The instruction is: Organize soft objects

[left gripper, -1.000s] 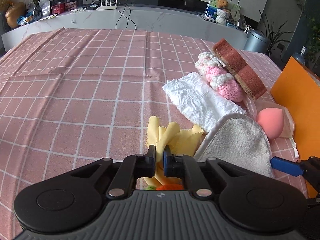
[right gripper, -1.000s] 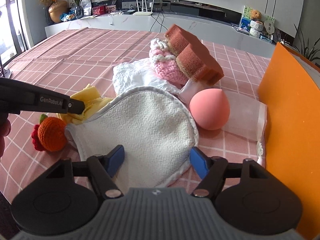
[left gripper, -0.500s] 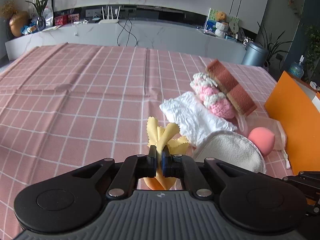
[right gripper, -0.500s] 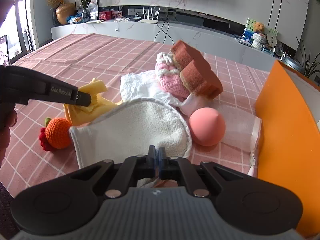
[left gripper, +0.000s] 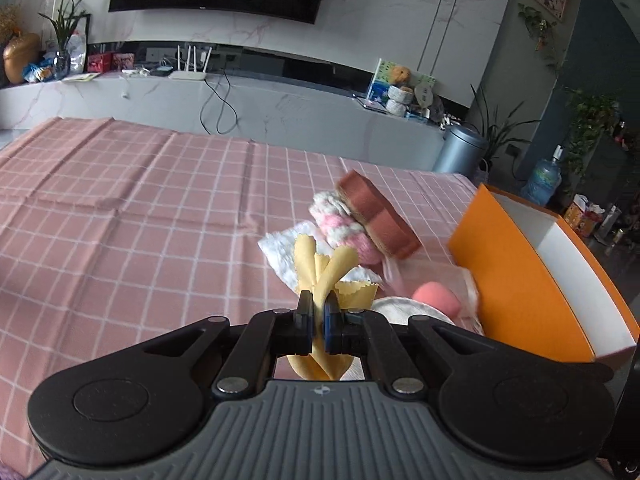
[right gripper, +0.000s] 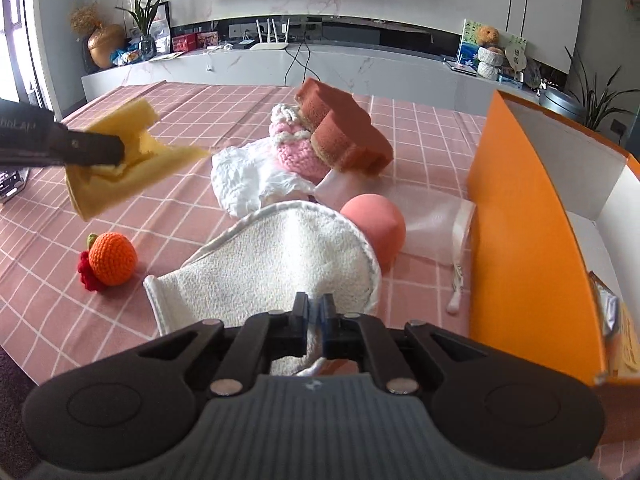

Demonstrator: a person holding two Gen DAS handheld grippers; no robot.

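Left gripper [left gripper: 318, 312]: clamps limp yellow pinked-edge cloth [right gripper: 120, 168], light, floppy. Right gripper [right gripper: 316, 312]: apparently pinches cream terry mitt [right gripper: 276, 264] at the hem nearest it; soft, drapes.

The cloth [right gripper: 120, 176] is held clear above the table [right gripper: 200, 100], over its left side, pinched in the left gripper [left gripper: 318, 314]. Below it, near the front edge, the knitted fruit [right gripper: 112, 258] is set on the table. To the right of the fruit, the towel mitt [right gripper: 276, 264] is laid by the front edge, its near end clamped in the right gripper [right gripper: 315, 312]. Just behind the mitt, the crumpled wipe [right gripper: 248, 180] and the egg-shaped puff [right gripper: 378, 226] are found, puff to the right. Further back, the sponge [right gripper: 340, 128] is propped on the knitted roll [right gripper: 294, 150]. Along the right edge, the open box [right gripper: 528, 216] is stood; the pouch [right gripper: 434, 224] is laid between puff and box.
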